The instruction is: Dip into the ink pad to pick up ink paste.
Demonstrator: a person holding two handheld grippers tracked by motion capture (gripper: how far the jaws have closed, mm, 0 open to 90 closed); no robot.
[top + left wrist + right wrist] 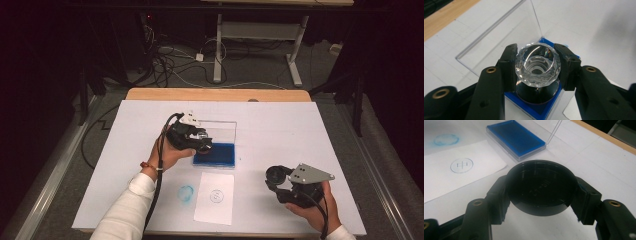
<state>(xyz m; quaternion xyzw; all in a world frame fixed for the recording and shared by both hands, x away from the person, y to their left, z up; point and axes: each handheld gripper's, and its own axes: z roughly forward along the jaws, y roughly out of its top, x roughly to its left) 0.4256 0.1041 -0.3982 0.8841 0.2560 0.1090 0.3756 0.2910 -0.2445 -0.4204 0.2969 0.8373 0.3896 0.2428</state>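
Hovering over the blue ink pad (pixel 215 154), our left gripper (pixel 537 66) clamped the crystal-handled stamp (pixel 537 65); our right gripper (pixel 541 188) held its black cap (pixel 541 187). One mark (pixel 216 196) printed on the paper (pixel 215 210); re-inking seemingly underway.

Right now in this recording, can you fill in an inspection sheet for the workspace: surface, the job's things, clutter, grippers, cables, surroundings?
Surface: white sheet over a wooden table; a blue ink smudge near the front.
Job's things: faceted clear-handled stamp over the blue ink pad in its clear case with upright lid; round black cap; white paper slip bearing a blue circular stamp mark.
Clutter: nothing seen.
Grippers: left gripper shut on the stamp's handle; right gripper shut on the cap, held apart at the right.
Cables: one black cable trails from each gripper; more lie tangled on the floor behind.
Surroundings: dark room, grey floor, a white desk frame behind.
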